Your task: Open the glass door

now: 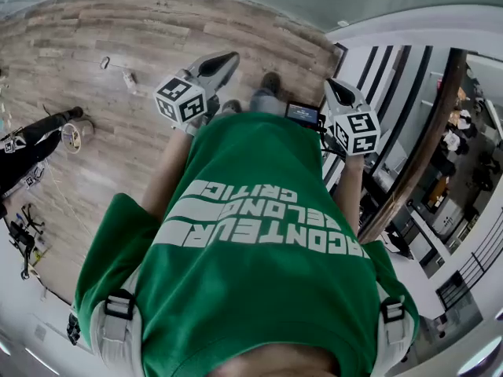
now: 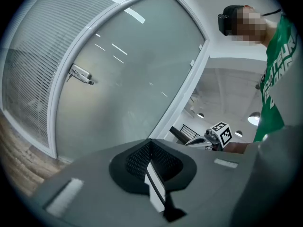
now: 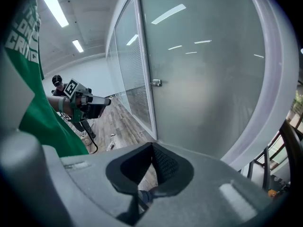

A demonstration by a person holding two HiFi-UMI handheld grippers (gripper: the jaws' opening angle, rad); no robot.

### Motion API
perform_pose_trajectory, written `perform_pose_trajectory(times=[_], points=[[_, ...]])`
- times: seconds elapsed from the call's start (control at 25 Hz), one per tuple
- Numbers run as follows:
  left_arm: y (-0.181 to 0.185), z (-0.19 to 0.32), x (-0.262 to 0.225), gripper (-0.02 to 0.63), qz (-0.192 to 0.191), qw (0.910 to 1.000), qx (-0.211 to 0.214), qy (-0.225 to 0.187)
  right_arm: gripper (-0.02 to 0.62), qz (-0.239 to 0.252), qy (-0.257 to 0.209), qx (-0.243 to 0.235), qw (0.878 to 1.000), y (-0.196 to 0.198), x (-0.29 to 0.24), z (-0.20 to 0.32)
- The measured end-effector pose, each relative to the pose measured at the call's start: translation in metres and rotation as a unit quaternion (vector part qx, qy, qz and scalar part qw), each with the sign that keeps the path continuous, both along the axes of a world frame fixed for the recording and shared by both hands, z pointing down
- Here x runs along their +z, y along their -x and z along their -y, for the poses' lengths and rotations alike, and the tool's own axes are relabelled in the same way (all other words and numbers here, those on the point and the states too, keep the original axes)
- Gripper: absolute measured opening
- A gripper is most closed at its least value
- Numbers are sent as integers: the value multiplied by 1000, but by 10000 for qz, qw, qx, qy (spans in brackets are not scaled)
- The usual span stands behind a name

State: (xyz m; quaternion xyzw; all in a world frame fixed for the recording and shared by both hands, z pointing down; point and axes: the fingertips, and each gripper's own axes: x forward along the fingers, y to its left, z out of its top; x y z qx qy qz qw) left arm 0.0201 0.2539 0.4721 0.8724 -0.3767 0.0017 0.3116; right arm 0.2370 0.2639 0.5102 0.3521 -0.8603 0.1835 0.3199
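Observation:
The frosted glass door (image 2: 132, 74) in its white frame stands closed ahead of me, some way off. Its metal lever handle (image 2: 81, 74) is at the door's left edge; in the right gripper view the handle (image 3: 156, 82) sits mid-height beside the glass door (image 3: 203, 74). My left gripper (image 2: 150, 142) is shut and empty, held in the air short of the door. My right gripper (image 3: 152, 146) is also shut with nothing in it. From the head view, the left gripper (image 1: 224, 60) and right gripper (image 1: 333, 89) point forward at either side of my green shirt.
Wood-plank floor (image 1: 118, 38) lies in front. A person in black (image 1: 31, 144) stands at the left near a tape roll (image 1: 75, 134) and small bits (image 1: 126, 75) on the floor. A dark curved railing (image 1: 416, 155) over a drop runs at the right. A glass wall with blinds (image 2: 28, 65) adjoins the door.

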Motion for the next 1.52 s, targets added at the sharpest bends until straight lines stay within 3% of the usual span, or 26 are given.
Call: perform_pose_trajectory(times=[0.56,0.96,1.32,1.52], points=[[2,50,-5,9,168,9964,-825,44,-6,250,-55,-666,9975,-5,0,90],[5,53,7,9,220,9896,-1415,134,-6,350,-149,-1140,9928,0,2,133],[23,65,17,9,242,9864,-1616,181,-6,298,-131,-1276,9913,16,4,155],[38,79,27,9,211,9883,-1502,166,-6,253,-212,-1181,9924,36,3,168]])
